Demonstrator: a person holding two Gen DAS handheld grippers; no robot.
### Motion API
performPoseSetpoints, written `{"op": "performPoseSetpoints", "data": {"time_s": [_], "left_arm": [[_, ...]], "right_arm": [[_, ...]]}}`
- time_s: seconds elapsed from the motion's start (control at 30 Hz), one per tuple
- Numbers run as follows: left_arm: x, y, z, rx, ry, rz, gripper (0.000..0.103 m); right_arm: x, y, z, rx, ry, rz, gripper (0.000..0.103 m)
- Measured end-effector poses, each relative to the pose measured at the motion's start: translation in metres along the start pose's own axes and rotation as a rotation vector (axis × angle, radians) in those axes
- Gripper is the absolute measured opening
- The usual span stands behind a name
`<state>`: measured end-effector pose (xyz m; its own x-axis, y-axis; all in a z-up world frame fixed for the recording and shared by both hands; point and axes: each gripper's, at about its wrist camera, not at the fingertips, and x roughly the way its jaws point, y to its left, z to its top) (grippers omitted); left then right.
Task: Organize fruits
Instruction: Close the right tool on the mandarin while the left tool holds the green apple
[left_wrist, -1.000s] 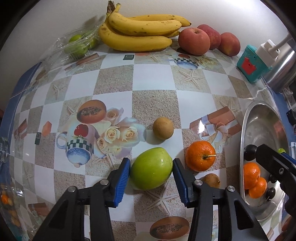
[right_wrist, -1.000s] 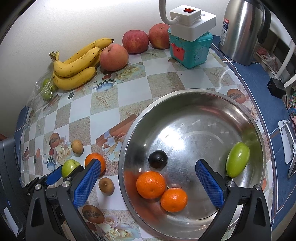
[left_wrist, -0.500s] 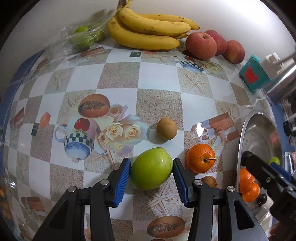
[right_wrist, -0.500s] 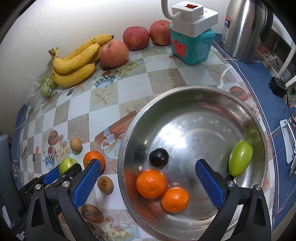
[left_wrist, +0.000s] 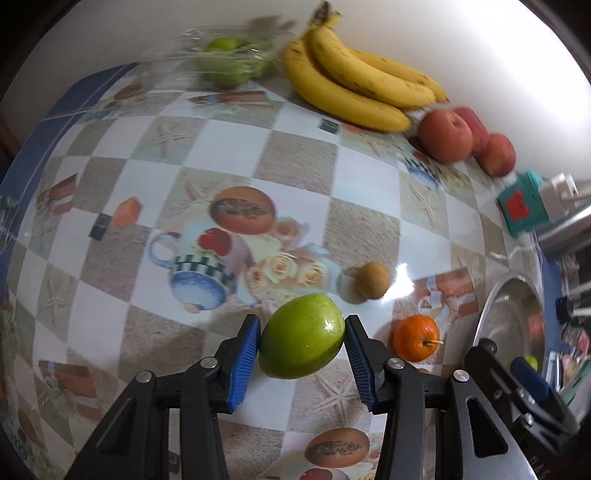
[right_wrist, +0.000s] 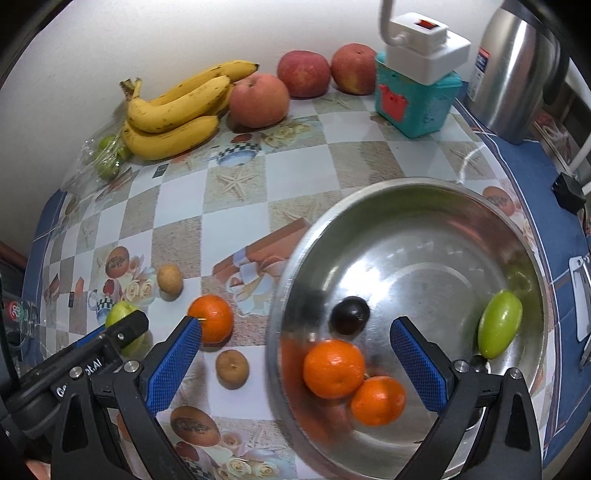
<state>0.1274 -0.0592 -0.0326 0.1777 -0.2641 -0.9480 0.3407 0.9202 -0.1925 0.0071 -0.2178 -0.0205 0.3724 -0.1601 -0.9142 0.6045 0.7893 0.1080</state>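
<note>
A plain white wall (right_wrist: 110, 44) is backing the tabletop (right_wrist: 236, 155). Glare is glinting off its glossy checkered covering, edged in blue.

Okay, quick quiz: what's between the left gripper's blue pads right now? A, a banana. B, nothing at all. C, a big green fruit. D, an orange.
C: in the left wrist view the left gripper has both blue pads pressed against the sides of the big green fruit, while the loose orange sits on the tablecloth beside it.

Oranges (right_wrist: 334, 369) in bowl (right_wrist: 424, 192) — bananas (right_wrist: 173, 110) behind
</note>
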Motion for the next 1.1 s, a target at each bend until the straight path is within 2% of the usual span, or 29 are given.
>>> {"op": "performPoseSetpoints", "data": {"time_s": [0.37, 0.6, 0.73, 0.77, 0.8, 0.83, 0.87, 1.0, 1.1], "left_arm": [[-0.019, 0.043, 0.009, -0.144, -0.035, 0.019, 0.050], [-0.023, 0.054, 0.012, -0.181, -0.045, 0.017, 0.050], [-0.023, 0.054, 0.013, -0.184, -0.042, 0.007, 0.050], [-0.023, 0.054, 0.013, -0.184, -0.040, 0.004, 0.050], [-0.023, 0.055, 0.012, -0.185, -0.038, 0.001, 0.050], [-0.022, 0.054, 0.013, -0.186, -0.035, -0.001, 0.050], [-0.021, 0.054, 0.013, -0.187, -0.034, -0.001, 0.050], [-0.018, 0.052, 0.013, -0.184, -0.027, -0.002, 0.050], [-0.015, 0.050, 0.013, -0.180, -0.018, -0.004, 0.050]], "right_arm": [[0.002, 0.047, -0.007, -0.089, -0.031, 0.111, 0.102], [0.003, 0.063, -0.006, -0.139, -0.040, 0.119, 0.102], [0.006, 0.069, -0.007, -0.184, -0.047, 0.088, 0.101], [0.008, 0.071, -0.007, -0.192, -0.045, 0.085, 0.099], [0.012, 0.072, -0.007, -0.197, -0.041, 0.083, 0.092], [0.014, 0.072, -0.007, -0.200, -0.038, 0.079, 0.080], [0.017, 0.073, -0.007, -0.203, -0.037, 0.071, 0.076], [0.026, 0.075, -0.009, -0.236, -0.037, 0.011, 0.073], [0.033, 0.074, -0.010, -0.240, -0.028, -0.017, 0.066]]}}
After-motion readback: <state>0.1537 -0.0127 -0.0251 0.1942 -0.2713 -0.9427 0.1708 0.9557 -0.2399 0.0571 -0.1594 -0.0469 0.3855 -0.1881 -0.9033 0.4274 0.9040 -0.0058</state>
